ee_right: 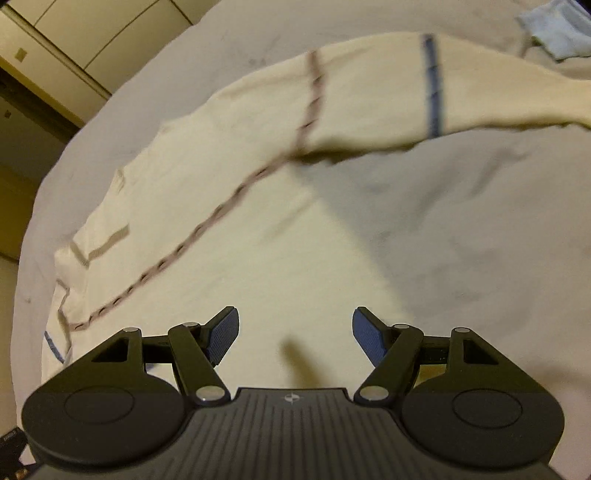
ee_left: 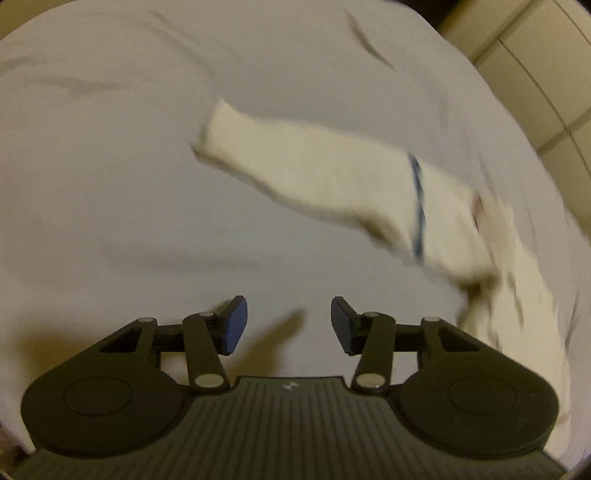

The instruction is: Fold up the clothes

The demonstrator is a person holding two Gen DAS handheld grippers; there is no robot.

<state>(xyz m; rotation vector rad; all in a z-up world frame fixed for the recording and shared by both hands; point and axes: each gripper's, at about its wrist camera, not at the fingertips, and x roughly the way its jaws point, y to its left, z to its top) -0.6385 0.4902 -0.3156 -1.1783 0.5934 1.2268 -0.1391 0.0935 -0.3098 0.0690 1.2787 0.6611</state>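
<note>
Your cream sweater (ee_right: 207, 206) lies spread on the pale bedsheet (ee_right: 461, 240), and its sleeve (ee_right: 388, 92) is the landmark here. In the right wrist view the sweater's body fills the area directly ahead of and under your right gripper (ee_right: 293, 339), whose blue-padded jaws stand wide apart with nothing between them. From the body the sleeve runs away to the upper right, its long axis nearly crosswise to the gripper's forward line, crossed by a brown stripe near the shoulder and a blue stripe (ee_right: 432, 85) further out. A light blue cloth (ee_right: 557, 29) lies on the sheet beyond the sleeve's far end. In the left wrist view the same sleeve (ee_left: 314, 170) reaches from the lower right toward the middle, its cuff (ee_left: 210, 129) pointing up and left, and it is blurred, so whether it rests flat or hangs lifted cannot be told. Your left gripper (ee_left: 289, 325) is likewise spread and empty, over bare sheet (ee_left: 110, 203), with the sleeve ahead and to its right, clearly apart from the pads. As a judgement, your right gripper is nearer the body and shoulder end of the sleeve, while your left gripper faces the cuff end more directly. The sleeve stretched away from the body would fit either a garment laid out for folding or one whose sleeve is being carried across, and these views do not settle which.
</note>
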